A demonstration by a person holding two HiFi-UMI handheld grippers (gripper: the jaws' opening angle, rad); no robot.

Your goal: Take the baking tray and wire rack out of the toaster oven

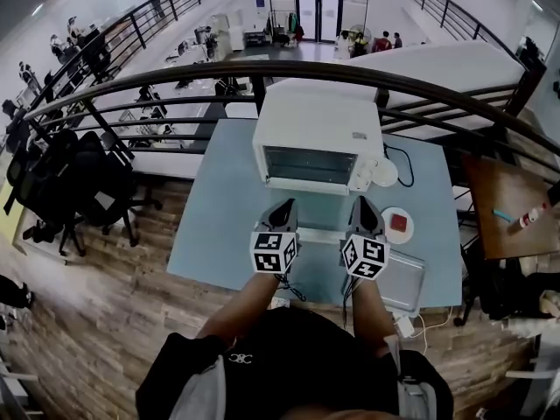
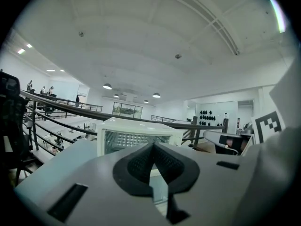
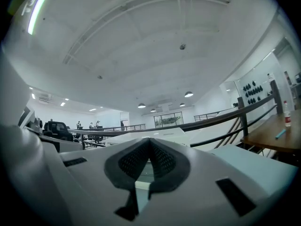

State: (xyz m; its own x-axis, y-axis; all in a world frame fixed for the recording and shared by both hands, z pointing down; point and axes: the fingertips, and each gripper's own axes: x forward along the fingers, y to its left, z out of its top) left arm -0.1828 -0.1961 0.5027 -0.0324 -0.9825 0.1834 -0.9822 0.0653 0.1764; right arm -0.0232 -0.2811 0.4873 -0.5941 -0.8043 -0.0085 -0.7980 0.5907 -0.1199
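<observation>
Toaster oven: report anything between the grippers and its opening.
The door of the toaster oven seems dropped open, flat, just ahead of the left gripper and right gripper. Nothing else visible blocks the opening.

The toaster oven (image 1: 319, 134) is white, the table (image 1: 219, 234) pale blue, the floor (image 1: 105, 322) brown wood.

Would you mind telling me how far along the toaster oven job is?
Done: uncertain; a flat silvery sheet lies on the table, possibly the baking tray. In hand: nothing; the left hand-held gripper and right hand-held gripper are shut and empty, short of the toaster oven. Left: its door looks closed, so opening it and removing what remains inside.
</observation>
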